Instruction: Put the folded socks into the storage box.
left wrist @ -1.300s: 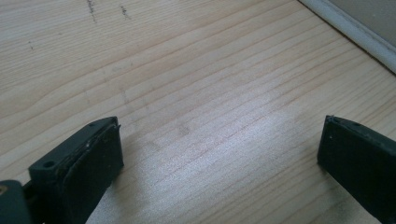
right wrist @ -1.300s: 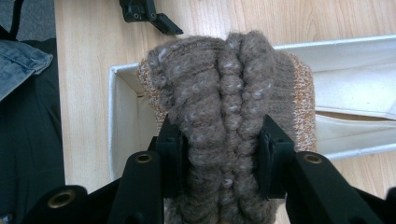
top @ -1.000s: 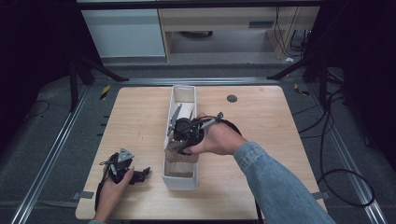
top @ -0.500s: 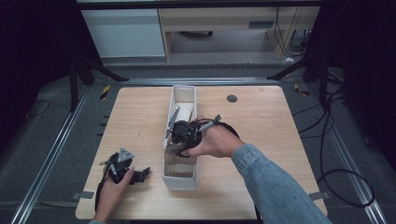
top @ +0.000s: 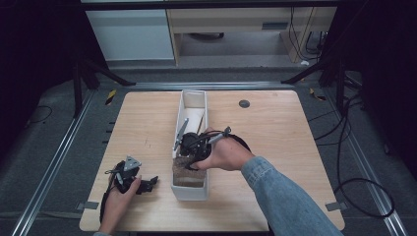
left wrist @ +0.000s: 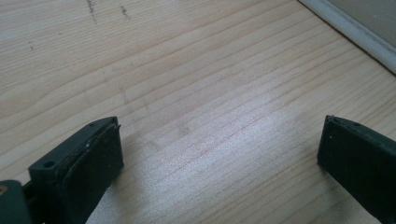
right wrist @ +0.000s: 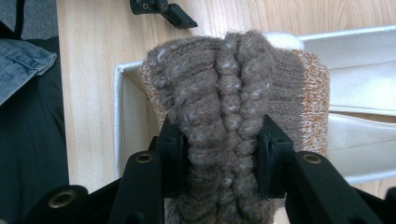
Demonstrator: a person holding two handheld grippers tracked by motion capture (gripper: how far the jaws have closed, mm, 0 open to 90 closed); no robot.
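The right gripper (top: 189,153) hangs over the near half of a long white bin (top: 193,101) that stands lengthwise in the middle of the wooden counter (top: 275,128), and it is pinching a bundle of brown knitted wool (right wrist: 224,107). In the right gripper view the two black fingers (right wrist: 173,154) press on the wool from either side, so that a thick cabled fold bulges up between the pads and spills past them toward the bin's end wall; the fold sits centred in the grip, with the pads touching it on both flanks. The wool's outer edges show an orange-flecked band, and the bundle lies inside the bin, against its near end, with a pale flat lining of the bin visible beyond it. From the high view the same brown knit (top: 184,169) shows in the near compartment, directly under the right hand (top: 223,155), whose denim sleeve (top: 282,196) comes in from the lower right. A grey strip (top: 180,132) leans on the bin's left wall farther back. The left gripper (top: 140,184) rests low on the counter near its front left corner, well apart from the bin; in the left gripper view its fingers (left wrist: 88,163) stand spread wide with only bare wood between them. A small dark disc (top: 244,103) lies on the far part of the counter.
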